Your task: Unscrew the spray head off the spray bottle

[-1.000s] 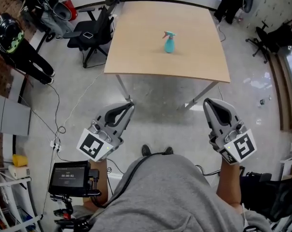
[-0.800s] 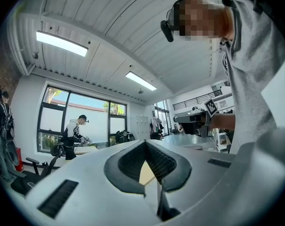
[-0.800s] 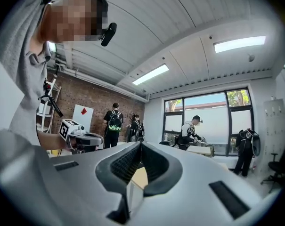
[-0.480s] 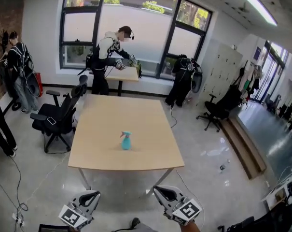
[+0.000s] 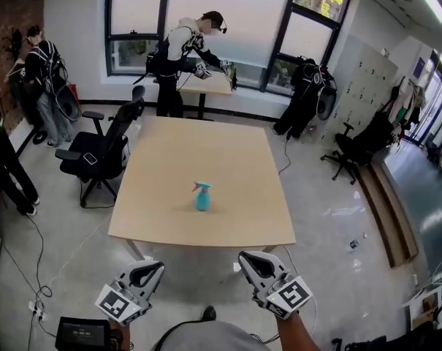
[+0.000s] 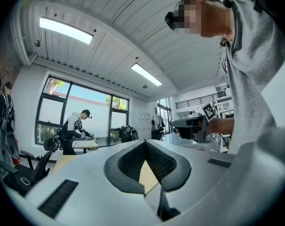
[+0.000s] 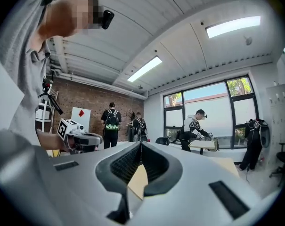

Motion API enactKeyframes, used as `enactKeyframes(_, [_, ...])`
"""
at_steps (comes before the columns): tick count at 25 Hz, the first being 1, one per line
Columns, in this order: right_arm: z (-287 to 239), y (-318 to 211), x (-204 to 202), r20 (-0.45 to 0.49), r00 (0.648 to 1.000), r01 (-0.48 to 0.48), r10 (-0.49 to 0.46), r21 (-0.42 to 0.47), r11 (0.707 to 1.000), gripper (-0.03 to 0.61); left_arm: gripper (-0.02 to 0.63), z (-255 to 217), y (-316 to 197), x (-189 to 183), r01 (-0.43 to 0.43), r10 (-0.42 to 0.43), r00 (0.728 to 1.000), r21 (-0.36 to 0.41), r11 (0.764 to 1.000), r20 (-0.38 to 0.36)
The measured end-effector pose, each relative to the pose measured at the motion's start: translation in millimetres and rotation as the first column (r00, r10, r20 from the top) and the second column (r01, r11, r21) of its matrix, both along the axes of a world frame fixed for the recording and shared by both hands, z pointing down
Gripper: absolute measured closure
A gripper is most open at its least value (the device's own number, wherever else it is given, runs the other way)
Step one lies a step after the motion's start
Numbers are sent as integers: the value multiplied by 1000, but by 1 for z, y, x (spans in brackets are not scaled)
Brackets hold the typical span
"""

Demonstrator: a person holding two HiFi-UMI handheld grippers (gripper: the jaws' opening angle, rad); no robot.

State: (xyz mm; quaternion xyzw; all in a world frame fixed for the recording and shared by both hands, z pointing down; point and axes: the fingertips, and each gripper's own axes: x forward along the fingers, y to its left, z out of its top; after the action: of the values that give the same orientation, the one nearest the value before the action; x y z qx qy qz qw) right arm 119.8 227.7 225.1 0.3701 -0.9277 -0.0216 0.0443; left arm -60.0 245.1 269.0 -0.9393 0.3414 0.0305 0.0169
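Open floor (image 5: 199,269) lay between your left gripper (image 5: 155,268), your right gripper (image 5: 247,259) and the desk (image 5: 162,218); bare top ringed the spray bottle (image 5: 202,197). An office chair (image 5: 104,156) stood beside the desk's left edge, off your line

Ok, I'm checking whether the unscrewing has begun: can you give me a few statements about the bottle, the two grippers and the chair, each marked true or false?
1. The teal plastic spray bottle stands upright on the light wooden table. True.
2. The left gripper is shut on the bottle. False: its jaws are together on nothing, and it is short of the table's near edge.
3. The spray head sits on the bottle. True.
4. The right gripper has its jaws wide apart. False: they are together and empty.
5. A black office chair stands beside the table's left side in the head view. True.
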Motion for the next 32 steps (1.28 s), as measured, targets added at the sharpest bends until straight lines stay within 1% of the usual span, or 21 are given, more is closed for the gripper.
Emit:
enactKeyframes(2, [-1,-14,13,10,1000,14,-14,-27,1000,572,611,-6,-11,14,9,-9,1000,-11,1000,19])
enactKeyframes(4, [-10,-32,28,36,999,26,-26,-24,999,572,611,-14,-27,27,21,-22,998,9,1000,52])
enactKeyframes(6, [-21,-61,45,64,998,29,-29,6,1000,572,611,3,-53,40,26,-30,990,30,999,139])
enactKeyframes(7, [-26,-77,53,57,998,30,-30,16,999,572,611,11,-68,44,35,-41,985,42,999,167])
enactKeyframes(8, [-30,-90,56,40,999,35,-36,25,999,572,611,10,-80,47,42,-51,987,60,997,154])
enactKeyframes(9, [-33,-97,55,23,999,46,-47,29,999,572,611,-1,-87,51,45,-52,993,71,996,107])
enactKeyframes(10, [-33,-99,52,10,998,59,-60,26,998,572,611,-11,-89,56,45,-48,997,63,997,52])
enactKeyframes(11, [-27,-101,50,1,997,71,-71,16,997,572,611,-15,-93,60,41,-42,999,41,998,14])
enactKeyframes(12, [-15,-106,49,-8,997,78,-78,-5,997,572,611,-12,-102,63,37,-36,999,12,999,-2])
enactKeyframes(14, [15,-120,50,-31,996,79,-82,-72,994,572,611,6,-124,68,30,-30,1000,-30,999,-8])
enactKeyframes(16, [32,-139,47,-45,995,79,-85,-112,991,572,611,17,-147,71,24,-25,1000,-43,999,-8])
enactKeyframes(18, [35,-164,40,-50,995,77,-83,-119,990,572,611,22,-170,68,15,-15,1000,-46,999,-13])
enactKeyframes(21, [38,-204,26,-69,995,69,-78,-130,989,572,611,31,-214,56,8,-12,999,-80,997,-52])
enactKeyframes(23, [39,-228,15,-67,996,51,-61,-141,989,572,611,34,-245,50,-18,13,999,-94,995,-52])
enactKeyframes(26, [39,-263,-5,-45,999,20,-27,-145,989,572,611,32,-290,36,-56,54,998,-79,995,-28])
enactKeyframes(28, [40,-292,-11,-47,999,-28,22,-127,992,572,611,34,-324,31,-99,97,995,-65,993,-32])
enactKeyframes(30, [58,-323,-20,-54,997,-63,57,-134,989,572,611,50,-352,24,-139,136,990,-77,987,-37])
enactKeyframes(32, [87,-344,-24,-58,997,-70,60,-188,980,572,611,77,-371,24,-155,153,988,-128,980,-23])
